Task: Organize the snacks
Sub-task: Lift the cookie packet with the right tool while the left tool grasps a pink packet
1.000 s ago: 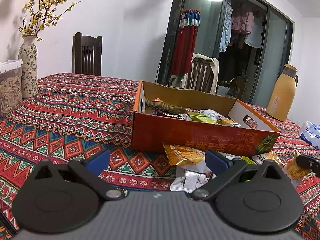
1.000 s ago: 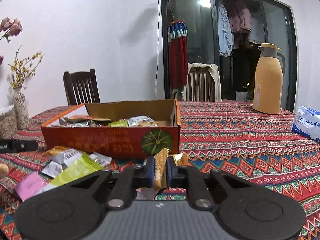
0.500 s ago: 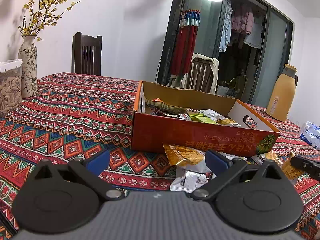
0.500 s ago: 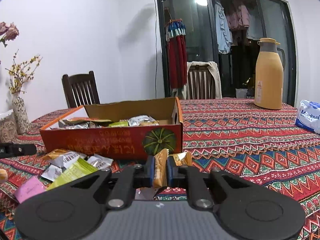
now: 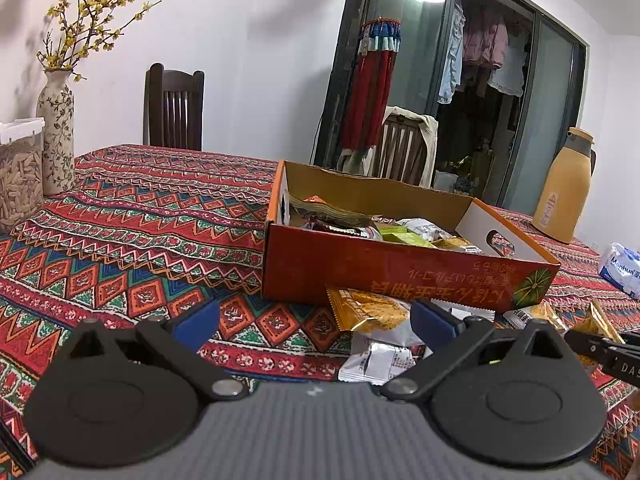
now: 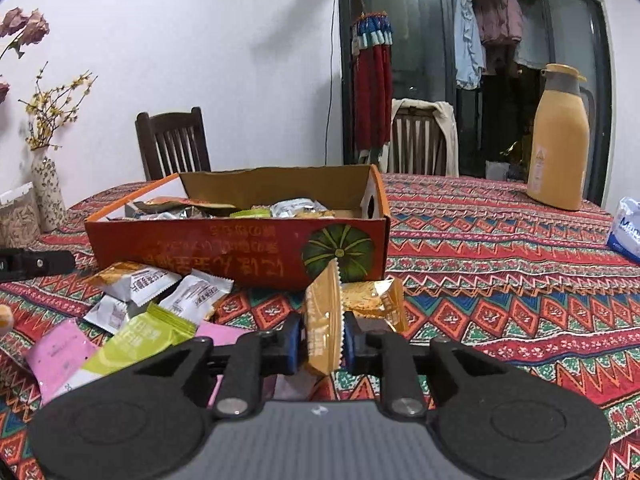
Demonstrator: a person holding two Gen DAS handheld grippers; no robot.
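Note:
An open orange cardboard box (image 6: 240,254) (image 5: 384,268) holds several snack packets. In front of it, loose packets lie on the patterned tablecloth: white ones (image 6: 192,292), a green one (image 6: 136,338), a pink one (image 6: 56,354) and an orange one (image 5: 368,308). My right gripper (image 6: 322,338) is shut on an orange snack packet (image 6: 322,320), held upright on edge just in front of the box's right end. My left gripper (image 5: 314,316) stands wide open, low over the cloth left of the loose packets, with nothing between its fingers. Its finger (image 6: 36,264) shows at the right wrist view's left edge.
A tan thermos jug (image 6: 558,140) and a blue-white tissue pack (image 6: 626,232) stand at the right. A flowered vase (image 5: 56,132) and a jar of seeds (image 5: 20,176) sit at the left. Two wooden chairs (image 5: 174,108) stand behind the table.
The right gripper's jaws have parted slightly around the orange packet, which stays upright between them; the box looks a little closer. The left gripper has not moved.

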